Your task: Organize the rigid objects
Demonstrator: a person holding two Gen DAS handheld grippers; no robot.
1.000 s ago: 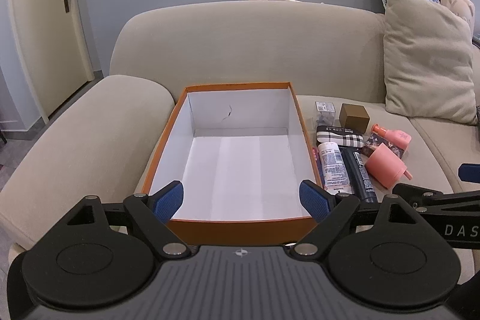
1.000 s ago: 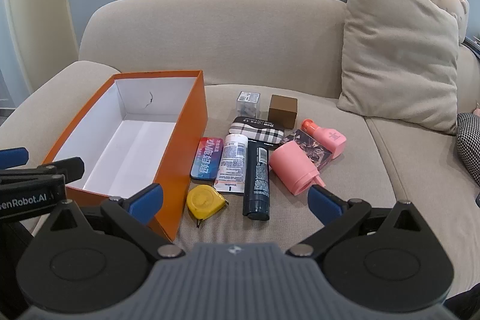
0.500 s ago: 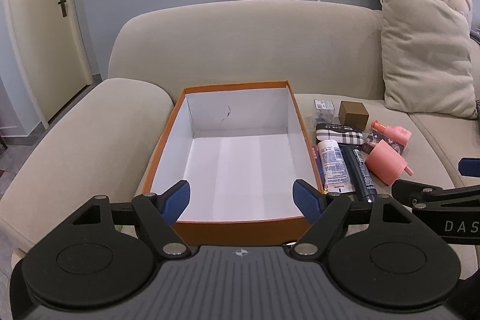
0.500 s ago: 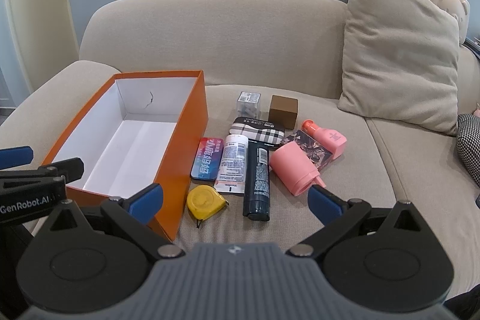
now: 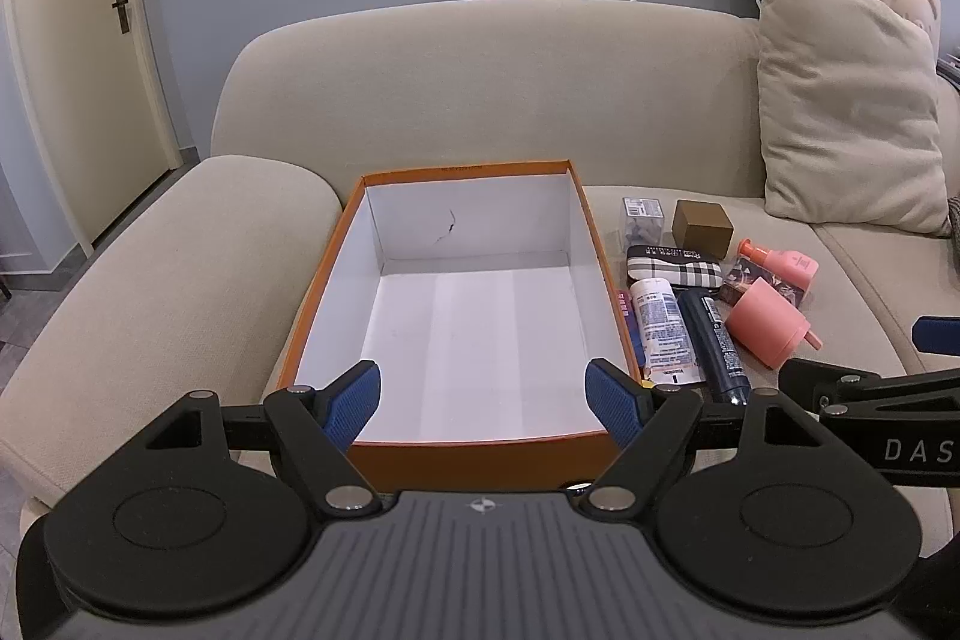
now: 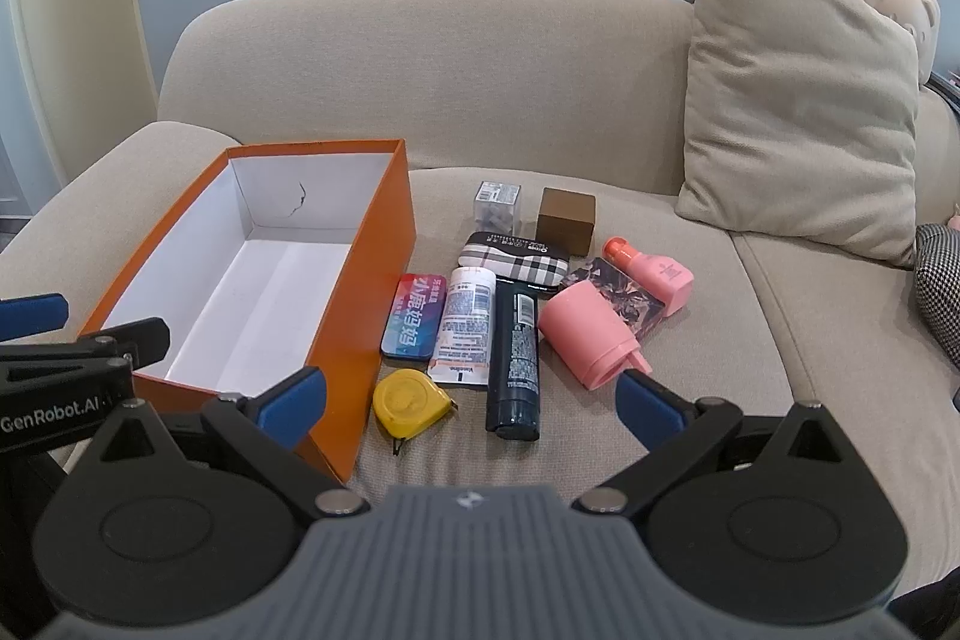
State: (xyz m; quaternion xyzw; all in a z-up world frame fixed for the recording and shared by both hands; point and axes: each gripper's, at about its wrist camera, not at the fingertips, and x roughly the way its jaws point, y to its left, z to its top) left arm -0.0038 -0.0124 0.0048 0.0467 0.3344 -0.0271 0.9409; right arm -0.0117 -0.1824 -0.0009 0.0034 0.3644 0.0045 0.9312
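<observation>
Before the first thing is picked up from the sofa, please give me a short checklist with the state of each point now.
1. Orange box has room inside: ok, only its white floor shows.
2. Left claw is free: ok, jaws wide, nothing between them.
3. Right claw is free: ok, jaws wide, nothing held.
4. Nearest things can be reached from above: ok, the yellow tape measure and the dark bottle lie in front of the right claw, nothing on top of them.
5. Pink cup will stay put: cannot tell, it lies on its side on a card.
6. Box sits firmly on the soft seat: cannot tell.
</observation>
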